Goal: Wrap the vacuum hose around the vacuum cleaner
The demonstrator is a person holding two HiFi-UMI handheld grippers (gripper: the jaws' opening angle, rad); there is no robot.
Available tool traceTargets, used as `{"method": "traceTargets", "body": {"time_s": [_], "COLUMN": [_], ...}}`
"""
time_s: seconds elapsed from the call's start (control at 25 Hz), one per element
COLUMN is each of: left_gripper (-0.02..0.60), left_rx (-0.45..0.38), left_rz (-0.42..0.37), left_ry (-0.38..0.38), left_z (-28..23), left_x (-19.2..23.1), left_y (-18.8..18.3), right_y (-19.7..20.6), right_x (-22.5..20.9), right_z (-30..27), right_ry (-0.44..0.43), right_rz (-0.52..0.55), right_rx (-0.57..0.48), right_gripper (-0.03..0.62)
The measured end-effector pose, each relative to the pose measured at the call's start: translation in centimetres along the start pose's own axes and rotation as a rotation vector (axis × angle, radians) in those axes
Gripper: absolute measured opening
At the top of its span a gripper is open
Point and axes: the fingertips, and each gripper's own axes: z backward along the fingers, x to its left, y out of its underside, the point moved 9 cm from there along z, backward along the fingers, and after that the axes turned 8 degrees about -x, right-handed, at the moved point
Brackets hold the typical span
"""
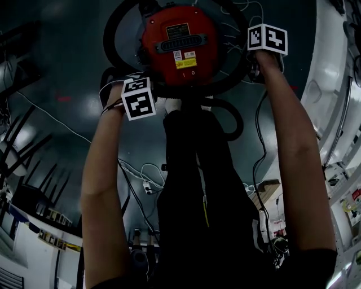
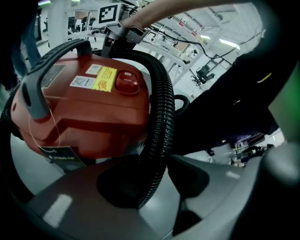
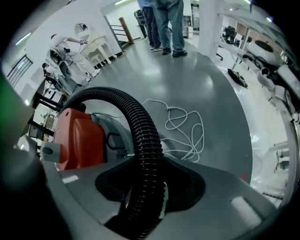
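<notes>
The red vacuum cleaner [image 1: 177,45] stands on the dark floor in front of the person's feet, its black ribbed hose [image 1: 113,34] looped around it. In the left gripper view the hose [image 2: 159,117] curves past the red body [image 2: 89,108] and runs between the jaws of my left gripper [image 2: 154,178]. It lies against the left jaw, and a gap shows on its right side. My right gripper [image 3: 147,178] is shut on the hose [image 3: 138,122] on the vacuum's other side. Its marker cube [image 2: 108,14] shows beyond the vacuum.
A loose white cord [image 3: 185,129] lies tangled on the floor beside the vacuum. People's legs [image 3: 164,23] stand farther off. White benches and equipment [image 1: 338,84] line the right side. The person's black-clad legs [image 1: 197,186] and thin cables [image 1: 141,175] are just behind the vacuum.
</notes>
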Motion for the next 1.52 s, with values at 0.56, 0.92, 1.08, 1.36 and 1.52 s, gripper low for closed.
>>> {"method": "traceTargets", "body": {"time_s": [0.56, 0.92, 1.08, 1.36, 1.52], "left_gripper": [0.292, 0.313, 0.351, 0.348, 0.336], "left_rx": [0.027, 0.095, -0.022, -0.055, 0.000], "left_rz": [-0.023, -0.089, 0.061, 0.063, 0.030], "left_ry": [-0.033, -0.007, -0.009, 0.030, 0.032], "left_z": [-1.5, -2.6, -1.9, -1.9, -2.6], "left_x": [-0.6, -1.3, -0.6, -1.2, -2.1], "left_y": [2.3, 1.2, 0.3, -2.0, -2.5], "right_y": [4.7, 3.8, 3.7, 4.7, 5.0], "right_x": [-0.3, 0.1, 0.2, 1.2, 1.6], "right_z": [-2.6, -1.9, -1.7, -2.1, -2.1], "right_ry": [-0.008, 0.072, 0.117, 0.109, 0.075], "right_rz": [-0.122, -0.147, -0.156, -0.227, -0.214], "right_rx": [0.080, 0.070, 0.074, 0.093, 0.102], "right_gripper": [0.176, 0.175, 0.175, 0.175, 0.178]}}
